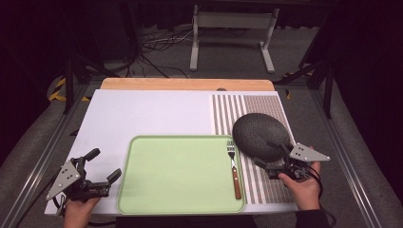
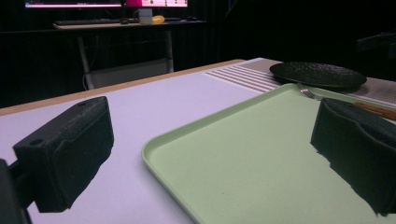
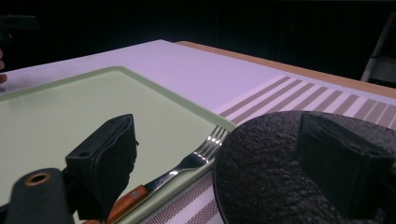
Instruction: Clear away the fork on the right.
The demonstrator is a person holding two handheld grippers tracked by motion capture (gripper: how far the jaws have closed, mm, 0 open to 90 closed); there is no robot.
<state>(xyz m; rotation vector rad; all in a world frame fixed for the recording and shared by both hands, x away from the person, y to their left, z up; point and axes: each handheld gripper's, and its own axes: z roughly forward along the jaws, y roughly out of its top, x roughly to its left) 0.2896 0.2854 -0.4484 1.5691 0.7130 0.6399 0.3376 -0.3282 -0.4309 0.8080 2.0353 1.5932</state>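
Left claw (image 1: 100, 167) rests spread and empty at the tray's (image 1: 142, 190) nine o'clock, while the right claw (image 1: 277, 153), also spread, straddles the plate's (image 1: 256, 133) five o'clock rim (fork (image 1: 234, 166) just beside, on the tray's edge), far nearer.

A dark room is seen around a white table (image 1: 157, 111) edged at the far side by a wooden strip (image 1: 185, 84). Grey carpet (image 1: 228, 54) is strewn with black cables (image 1: 157, 45). A white metal stand (image 1: 233, 28) is placed behind. A desk (image 2: 116, 24) with lit monitors (image 2: 107, 3) is visible farther off.
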